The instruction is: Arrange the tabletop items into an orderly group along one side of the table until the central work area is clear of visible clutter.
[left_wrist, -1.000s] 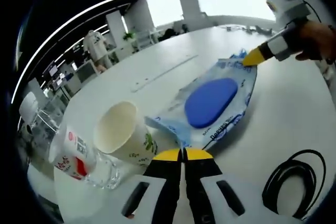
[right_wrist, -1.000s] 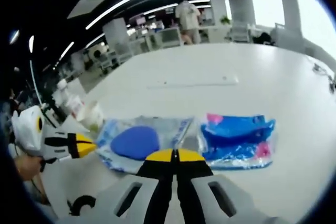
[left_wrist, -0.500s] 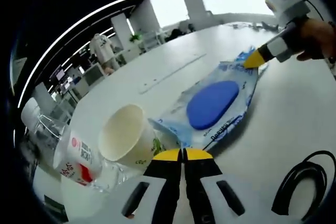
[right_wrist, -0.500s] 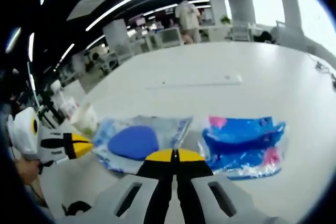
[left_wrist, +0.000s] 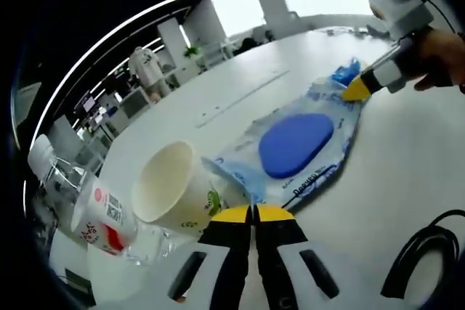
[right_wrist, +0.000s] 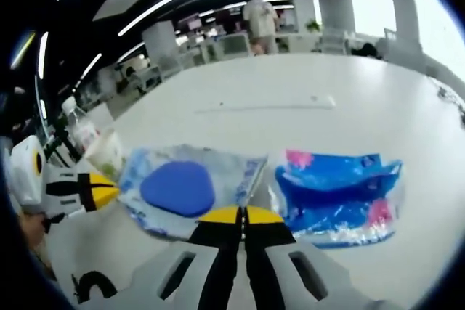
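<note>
A wet-wipes pack (left_wrist: 294,143) with a blue oval lid lies flat on the white table (left_wrist: 407,157). My left gripper (left_wrist: 252,213) is shut, its yellow tips at the pack's near corner. My right gripper (left_wrist: 356,92) comes in from the right, its tip at the pack's far end. In the right gripper view the pack (right_wrist: 178,188) lies just left of my shut right gripper (right_wrist: 242,214), and the left gripper (right_wrist: 81,191) sits at its left edge. A blue crinkled packet (right_wrist: 338,197) lies to the right of the pack. Whether either gripper pinches the wrapper is hidden.
A paper cup (left_wrist: 171,186) stands left of the pack, with a tipped red-labelled bottle (left_wrist: 98,215) and a clear glass (left_wrist: 149,241) beside it. A black cable loop (left_wrist: 429,252) lies at the lower right. A person (right_wrist: 258,16) stands far off among desks.
The right gripper's tip has shifted slightly along the pack's far end. Both views have drifted a little; pack, cup and packet lie as before.
</note>
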Action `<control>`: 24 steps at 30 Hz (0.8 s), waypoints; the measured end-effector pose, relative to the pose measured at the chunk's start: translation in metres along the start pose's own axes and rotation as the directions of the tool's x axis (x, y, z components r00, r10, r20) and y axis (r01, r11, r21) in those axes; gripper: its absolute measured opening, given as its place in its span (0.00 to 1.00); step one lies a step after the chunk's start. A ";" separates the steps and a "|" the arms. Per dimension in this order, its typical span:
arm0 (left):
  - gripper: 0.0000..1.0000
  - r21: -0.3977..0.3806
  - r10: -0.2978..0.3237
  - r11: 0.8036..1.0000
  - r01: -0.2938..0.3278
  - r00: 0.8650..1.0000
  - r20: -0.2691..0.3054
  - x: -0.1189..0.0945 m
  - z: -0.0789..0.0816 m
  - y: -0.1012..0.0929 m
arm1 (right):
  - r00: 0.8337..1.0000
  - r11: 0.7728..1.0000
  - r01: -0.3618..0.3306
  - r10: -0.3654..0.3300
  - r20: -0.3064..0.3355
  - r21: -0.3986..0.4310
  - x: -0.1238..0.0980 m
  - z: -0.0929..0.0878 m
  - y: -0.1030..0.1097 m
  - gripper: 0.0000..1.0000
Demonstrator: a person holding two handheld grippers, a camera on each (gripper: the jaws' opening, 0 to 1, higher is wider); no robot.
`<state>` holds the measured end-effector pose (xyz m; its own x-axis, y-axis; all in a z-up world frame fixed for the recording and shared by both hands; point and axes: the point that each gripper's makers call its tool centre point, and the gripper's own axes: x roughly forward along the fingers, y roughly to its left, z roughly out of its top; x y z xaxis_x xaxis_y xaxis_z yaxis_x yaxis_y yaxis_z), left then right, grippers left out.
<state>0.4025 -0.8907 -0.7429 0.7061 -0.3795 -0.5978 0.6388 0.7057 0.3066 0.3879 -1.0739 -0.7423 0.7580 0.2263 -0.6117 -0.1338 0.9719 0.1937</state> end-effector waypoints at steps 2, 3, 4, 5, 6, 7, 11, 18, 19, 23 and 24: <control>0.01 0.004 0.001 1.000 -0.001 1.000 -0.002 0.000 -0.001 -0.001 | 1.000 1.000 0.006 -0.006 -0.002 -0.004 0.001 0.000 -0.002 0.00; 0.01 0.007 0.002 1.000 -0.002 1.000 -0.003 0.000 -0.001 -0.001 | 1.000 1.000 0.009 -0.009 -0.005 -0.012 0.003 0.000 -0.004 0.00; 0.01 0.010 0.004 1.000 -0.004 1.000 -0.004 -0.001 -0.002 -0.001 | 1.000 1.000 0.011 -0.011 -0.006 -0.015 0.003 0.000 -0.005 0.00; 0.01 0.013 0.008 1.000 -0.008 1.000 -0.002 -0.001 -0.002 -0.001 | 1.000 1.000 0.013 -0.014 -0.008 -0.018 0.003 0.000 -0.006 0.01; 0.01 0.017 0.011 1.000 -0.011 1.000 -0.005 -0.001 -0.002 -0.001 | 1.000 1.000 0.017 -0.018 -0.013 -0.025 0.003 0.000 -0.007 0.02; 0.01 0.014 0.011 1.000 -0.010 1.000 -0.007 -0.001 -0.002 -0.001 | 1.000 0.999 0.017 -0.018 -0.013 -0.028 0.004 0.000 -0.008 0.02; 0.01 -0.009 0.006 1.000 -0.007 1.000 -0.013 0.000 -0.004 -0.002 | 1.000 0.999 0.026 -0.026 -0.015 -0.038 0.005 0.000 -0.011 0.03; 0.02 -0.015 0.005 1.000 -0.005 1.000 -0.016 -0.001 -0.006 -0.003 | 1.000 0.999 0.028 -0.029 -0.011 -0.028 0.007 0.000 -0.013 0.03; 0.03 -0.012 0.006 1.000 -0.006 1.000 -0.016 -0.001 -0.006 -0.002 | 0.999 0.999 0.030 -0.030 -0.010 -0.023 0.007 0.000 -0.013 0.03; 0.04 -0.025 -0.003 1.000 0.003 1.000 -0.006 -0.002 -0.005 -0.004 | 0.998 0.999 0.053 -0.053 -0.014 -0.002 0.004 -0.002 -0.017 0.06; 0.04 -0.017 -0.004 1.000 0.004 1.000 -0.004 -0.002 -0.005 -0.004 | 0.999 0.999 0.052 -0.052 -0.014 0.003 0.003 -0.002 -0.016 0.06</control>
<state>0.3970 -0.8901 -0.7465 0.7022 -0.3801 -0.6020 0.6363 0.7144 0.2911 0.3910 -1.0891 -0.7493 0.7546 0.1767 -0.6320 -0.0923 0.9821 0.1643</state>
